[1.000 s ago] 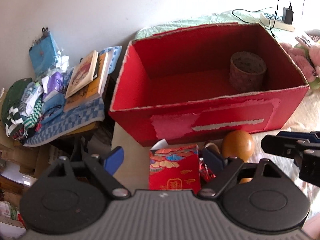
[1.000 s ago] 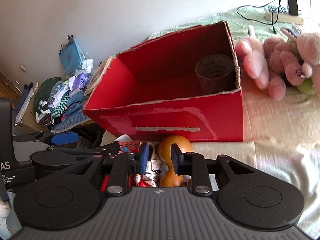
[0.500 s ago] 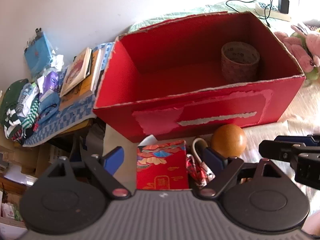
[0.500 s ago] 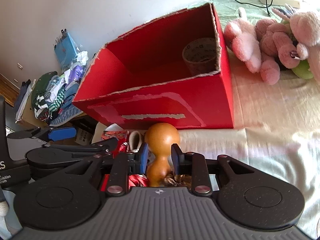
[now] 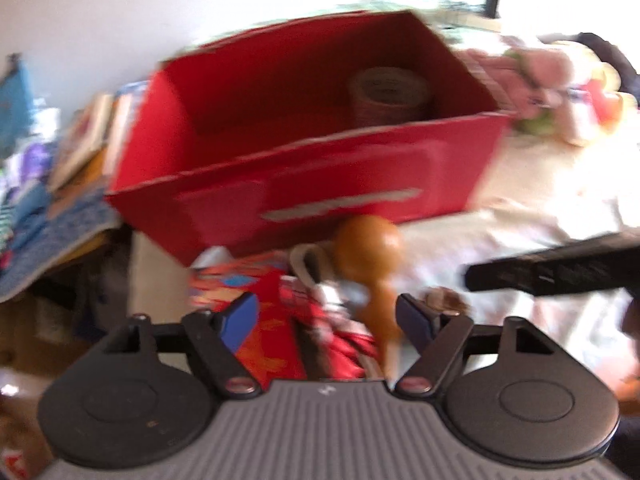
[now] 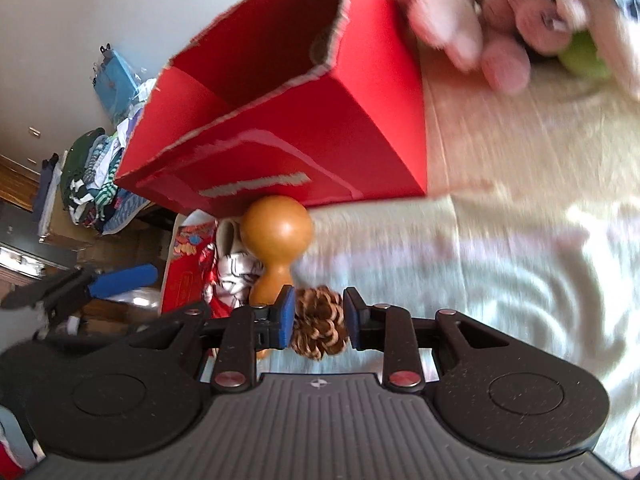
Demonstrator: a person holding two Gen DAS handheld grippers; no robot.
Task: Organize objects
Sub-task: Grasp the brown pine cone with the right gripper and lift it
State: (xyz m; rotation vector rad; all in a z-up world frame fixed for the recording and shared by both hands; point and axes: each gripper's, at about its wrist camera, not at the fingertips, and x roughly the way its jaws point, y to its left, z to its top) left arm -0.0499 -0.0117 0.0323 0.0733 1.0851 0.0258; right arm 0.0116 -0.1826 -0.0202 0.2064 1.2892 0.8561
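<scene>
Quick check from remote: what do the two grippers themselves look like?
Both match. Left gripper and right gripper each have a grey ribbed body, two black rounded lobes with disc insets, black linkage arms on silver-red pivot pins, and blue pads. A small white mark sits centred on each body. No cables or sleeves show.

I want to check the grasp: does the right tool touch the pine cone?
Cannot tell. In the right wrist view the pine cone sits between the opening jaws of the right tool, but motion blur hides any gap.
</scene>
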